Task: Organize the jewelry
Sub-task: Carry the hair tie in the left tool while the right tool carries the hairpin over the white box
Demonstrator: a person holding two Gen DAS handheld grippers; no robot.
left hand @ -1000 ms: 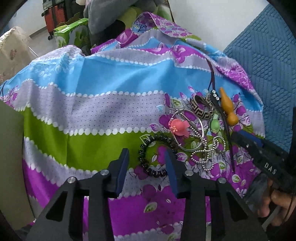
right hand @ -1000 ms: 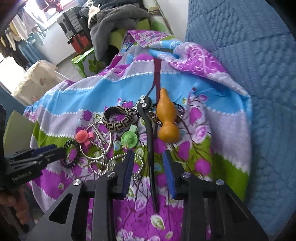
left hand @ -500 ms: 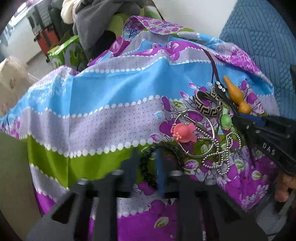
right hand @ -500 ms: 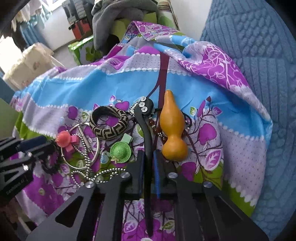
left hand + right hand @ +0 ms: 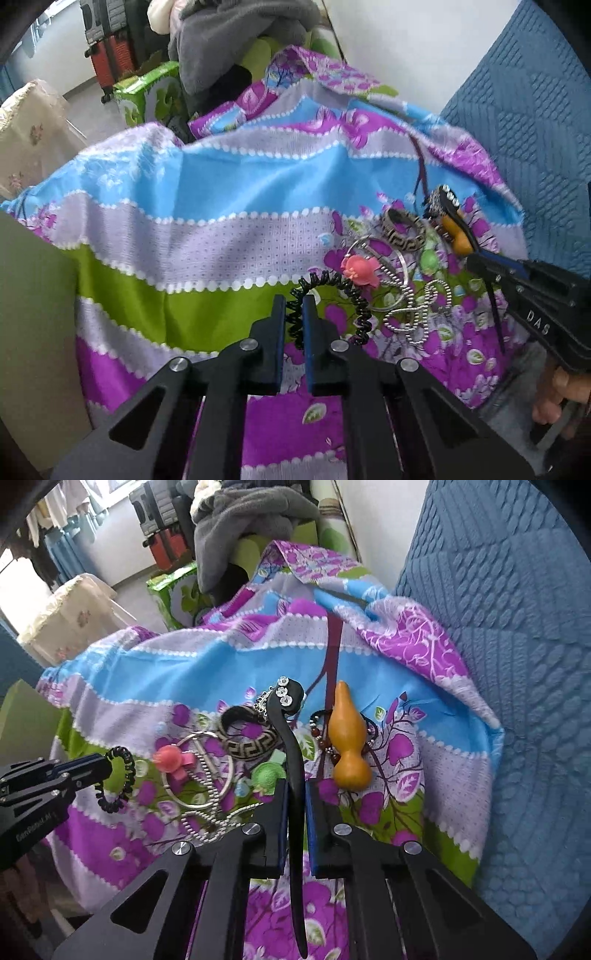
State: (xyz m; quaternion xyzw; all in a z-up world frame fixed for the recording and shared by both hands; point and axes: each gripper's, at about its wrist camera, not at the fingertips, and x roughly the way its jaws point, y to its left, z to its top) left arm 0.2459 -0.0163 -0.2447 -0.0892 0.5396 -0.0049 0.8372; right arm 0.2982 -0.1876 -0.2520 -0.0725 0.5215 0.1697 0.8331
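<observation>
Below me, a striped floral cloth [image 5: 192, 672] carries the jewelry pile. My right gripper [image 5: 294, 794] is clamped on a long black hair stick [image 5: 291, 746] — beside an orange gourd pendant [image 5: 347, 742]. My left gripper [image 5: 293, 314] pinches a black coiled hair tie [image 5: 354, 295].

White letters "DAS" stand on the black body of the right gripper [image 5: 480, 264], seen at the right edge of the left wrist view. On the body of the left gripper [image 5: 105, 766], in the right wrist view, a small pale line of print shows, too blurred to read. No other text can be made out
</observation>
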